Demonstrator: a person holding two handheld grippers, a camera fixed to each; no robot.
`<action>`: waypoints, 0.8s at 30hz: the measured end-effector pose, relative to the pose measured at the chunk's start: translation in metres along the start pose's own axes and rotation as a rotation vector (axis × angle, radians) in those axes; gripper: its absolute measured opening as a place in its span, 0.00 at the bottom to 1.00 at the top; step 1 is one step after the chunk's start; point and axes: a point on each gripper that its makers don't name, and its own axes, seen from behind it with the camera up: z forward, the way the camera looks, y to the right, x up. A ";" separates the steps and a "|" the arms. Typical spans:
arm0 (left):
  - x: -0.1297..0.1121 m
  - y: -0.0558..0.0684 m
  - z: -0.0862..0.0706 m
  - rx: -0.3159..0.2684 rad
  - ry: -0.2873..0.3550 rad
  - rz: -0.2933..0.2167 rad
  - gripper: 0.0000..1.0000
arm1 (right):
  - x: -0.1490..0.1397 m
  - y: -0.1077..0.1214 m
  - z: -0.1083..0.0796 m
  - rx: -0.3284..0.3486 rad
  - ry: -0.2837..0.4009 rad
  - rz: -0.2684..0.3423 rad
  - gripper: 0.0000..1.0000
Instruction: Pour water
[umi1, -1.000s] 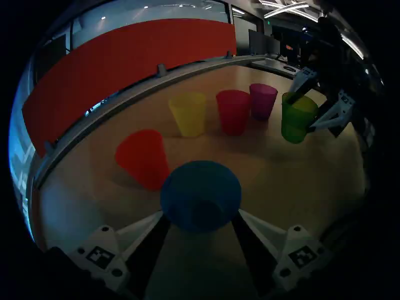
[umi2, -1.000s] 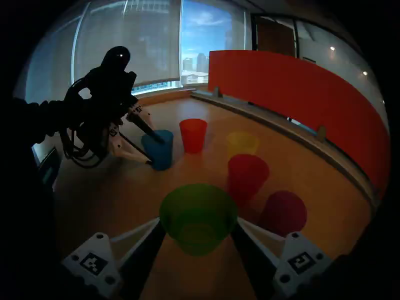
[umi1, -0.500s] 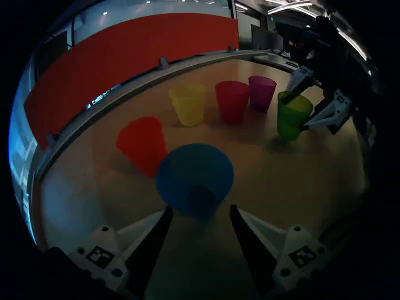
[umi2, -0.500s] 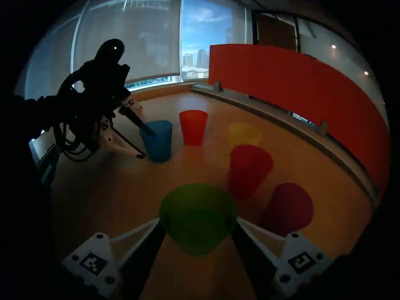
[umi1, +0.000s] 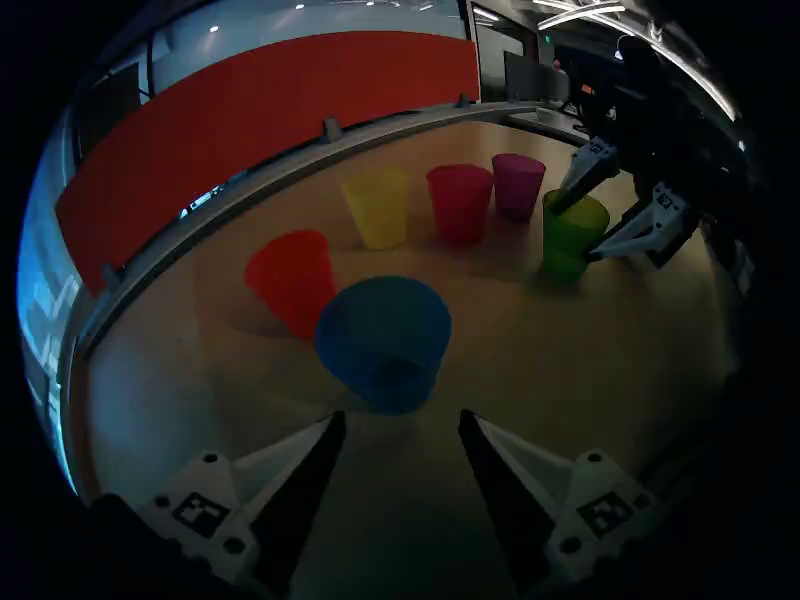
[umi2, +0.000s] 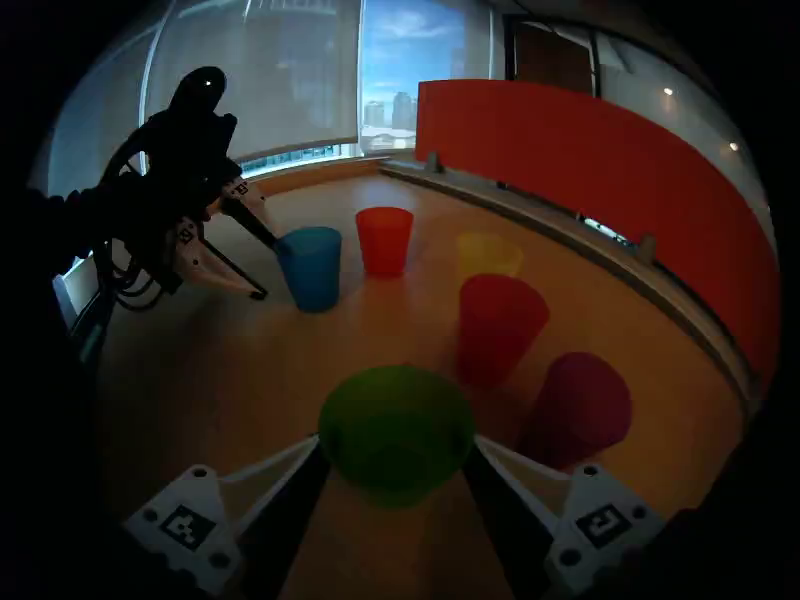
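The left gripper (umi1: 400, 415) is spread wide, and the translucent blue plastic cup (umi1: 383, 335) stands upright on the wooden table (umi1: 600, 340) just beyond its fingertips, touching neither. The right gripper (umi2: 395, 445) clasps the translucent green plastic cup (umi2: 395, 425) upright between both fingers. The step in hand seems to be setting the cups down, so next the right fingers should part without tipping the green cup.

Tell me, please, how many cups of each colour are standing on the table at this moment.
Blue translucent plastic cup: 1
Orange translucent plastic cup: 1
Yellow translucent plastic cup: 1
Red translucent plastic cup: 1
Magenta translucent plastic cup: 1
Green translucent plastic cup: 1
Total: 6 cups on the wooden table
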 end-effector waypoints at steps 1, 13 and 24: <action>0.000 0.001 -0.001 -0.002 0.001 -0.003 0.84 | -0.001 0.000 0.000 0.000 -0.001 0.000 0.88; -0.005 0.004 -0.009 0.003 0.006 -0.040 0.84 | -0.010 0.002 -0.005 -0.022 -0.014 0.000 0.95; -0.006 -0.001 -0.026 0.036 0.038 -0.073 0.84 | -0.018 -0.002 -0.026 -0.071 -0.023 0.009 1.00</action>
